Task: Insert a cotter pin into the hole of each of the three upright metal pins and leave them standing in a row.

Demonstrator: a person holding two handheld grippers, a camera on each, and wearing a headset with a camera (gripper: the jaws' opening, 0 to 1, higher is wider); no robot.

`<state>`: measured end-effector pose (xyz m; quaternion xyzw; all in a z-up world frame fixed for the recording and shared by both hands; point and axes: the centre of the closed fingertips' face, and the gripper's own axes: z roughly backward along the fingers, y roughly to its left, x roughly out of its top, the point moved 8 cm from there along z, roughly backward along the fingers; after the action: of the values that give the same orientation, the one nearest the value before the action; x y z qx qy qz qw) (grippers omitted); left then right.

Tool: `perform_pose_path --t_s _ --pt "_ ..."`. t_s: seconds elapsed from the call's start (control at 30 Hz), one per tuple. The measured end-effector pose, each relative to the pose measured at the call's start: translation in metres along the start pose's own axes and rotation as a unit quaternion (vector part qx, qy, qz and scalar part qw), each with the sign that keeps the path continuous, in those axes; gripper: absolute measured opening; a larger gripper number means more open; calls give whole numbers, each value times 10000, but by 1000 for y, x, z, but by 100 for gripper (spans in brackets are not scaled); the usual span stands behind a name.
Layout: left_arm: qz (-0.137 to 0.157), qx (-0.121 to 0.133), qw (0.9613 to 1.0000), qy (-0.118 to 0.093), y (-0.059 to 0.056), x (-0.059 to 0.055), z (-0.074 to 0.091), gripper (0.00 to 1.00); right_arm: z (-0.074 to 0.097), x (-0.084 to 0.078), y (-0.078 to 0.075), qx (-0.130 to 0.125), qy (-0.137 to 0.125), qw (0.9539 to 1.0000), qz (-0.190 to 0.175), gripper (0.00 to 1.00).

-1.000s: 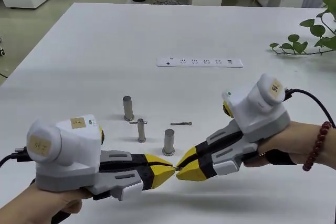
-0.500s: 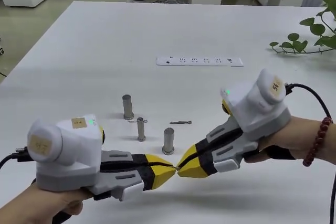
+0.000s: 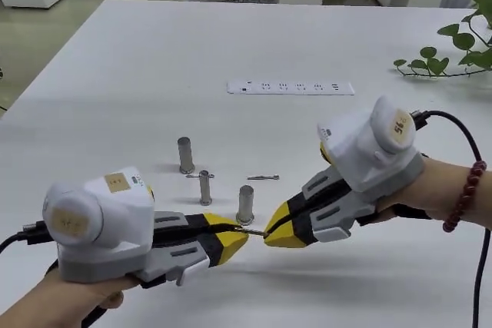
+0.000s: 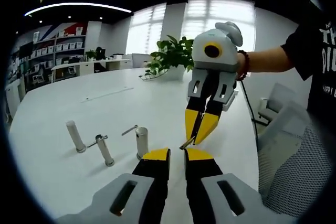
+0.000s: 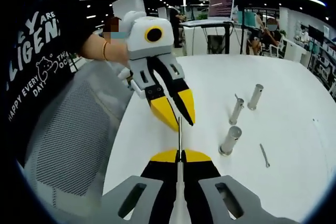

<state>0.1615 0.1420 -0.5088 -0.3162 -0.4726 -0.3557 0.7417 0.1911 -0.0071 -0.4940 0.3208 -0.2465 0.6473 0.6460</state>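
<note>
The right gripper [image 3: 270, 236] clamps a cotter pin [image 5: 178, 135] on the near side of the upright pins [image 3: 245, 203]; the left gripper [image 3: 240, 237] seems slightly parted.

The left gripper [image 3: 240, 239] sits low in the left hand [image 3: 68, 303], jaws slightly parted. The right gripper [image 3: 271, 236] faces it nearly tip to tip, jaws pinched on a thin metal cotter pin [image 3: 252, 230] jutting ahead of them.

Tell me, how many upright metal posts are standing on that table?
3. The back post stands farthest left, the middle post has a cotter pin through it, the front post stands rightmost and nearest. None looks hidden.
</note>
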Motion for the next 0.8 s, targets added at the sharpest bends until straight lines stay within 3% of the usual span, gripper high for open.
perform_pose_path --t_s 0.2,0.6,0.8 --pt "-118 196 9997 123 2 -6 -3 19 4 -5 -8 -243 154 9996 -20 0" --pt "-76 946 9954 -116 16 -2 -10 27 12 -11 -29 -711 338 9968 -166 0" --pt "-5 1111 9936 -189 18 0 -20 28 13 -15 -36 -801 449 9956 -209 0"
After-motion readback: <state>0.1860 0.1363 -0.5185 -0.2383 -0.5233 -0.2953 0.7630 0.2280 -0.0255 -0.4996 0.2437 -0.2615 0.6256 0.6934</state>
